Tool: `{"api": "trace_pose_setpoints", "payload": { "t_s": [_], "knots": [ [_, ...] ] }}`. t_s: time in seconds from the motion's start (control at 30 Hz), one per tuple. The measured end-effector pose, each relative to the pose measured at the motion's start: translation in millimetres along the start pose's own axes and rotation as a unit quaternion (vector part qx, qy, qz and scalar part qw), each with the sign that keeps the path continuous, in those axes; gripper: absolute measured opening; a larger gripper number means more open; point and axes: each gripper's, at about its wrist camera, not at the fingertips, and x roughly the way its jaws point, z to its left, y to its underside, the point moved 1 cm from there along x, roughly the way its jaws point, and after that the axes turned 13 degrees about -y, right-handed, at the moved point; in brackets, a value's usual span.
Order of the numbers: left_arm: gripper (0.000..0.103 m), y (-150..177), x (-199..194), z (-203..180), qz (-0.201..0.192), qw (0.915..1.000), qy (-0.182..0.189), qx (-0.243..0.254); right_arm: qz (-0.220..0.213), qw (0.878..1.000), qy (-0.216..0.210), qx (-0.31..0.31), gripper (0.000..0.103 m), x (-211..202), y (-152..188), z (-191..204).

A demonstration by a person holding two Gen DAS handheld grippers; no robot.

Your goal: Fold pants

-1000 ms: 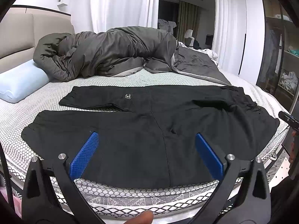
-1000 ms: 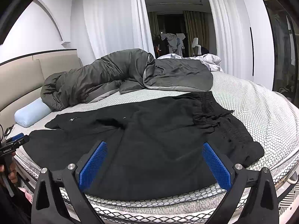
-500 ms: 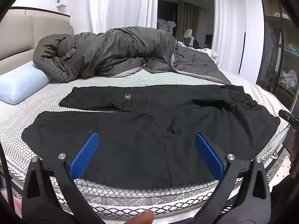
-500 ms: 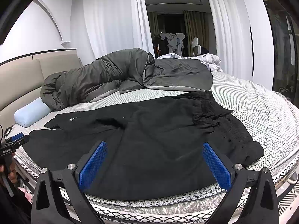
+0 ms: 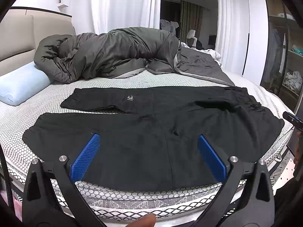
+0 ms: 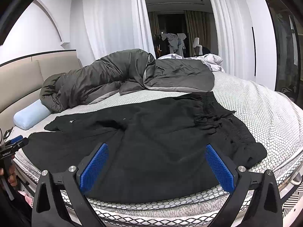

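Note:
Black pants [image 5: 151, 132] lie spread flat across the near side of the bed, legs pointing left, gathered waistband [image 6: 214, 117] at the right. The two legs lie apart, with a small patch [image 5: 130, 98] on the far one. My left gripper [image 5: 148, 143] hovers open over the near edge of the pants, around the crotch seam, holding nothing. Further right, my right gripper [image 6: 156, 153] is open above the seat of the pants [image 6: 151, 141], its blue pads [image 6: 219, 166] wide apart and empty.
A rumpled dark grey duvet [image 5: 113, 54] lies along the far side of the mattress [image 5: 47, 102]. A pale blue pillow [image 5: 20, 83] rests at the left by the headboard. White curtains and a wardrobe [image 5: 284, 56] stand behind. The mattress edge [image 6: 170, 204] is just below the grippers.

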Motion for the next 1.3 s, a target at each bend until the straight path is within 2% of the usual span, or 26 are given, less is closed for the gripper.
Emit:
{"api": "trace_pose_setpoints", "payload": {
  "t_s": [1.07,1.3],
  "knots": [
    [0.102,1.0,1.1,1.2,-0.002,1.0,0.0,0.002,0.007,1.0,0.009,0.013,0.103,5.4,0.7,-1.9],
    [0.102,1.0,3.9,15.8,0.0,0.9998,-0.004,-0.017,0.008,0.999,0.002,0.033,0.103,4.6,0.0,-6.9]
  ]
}}
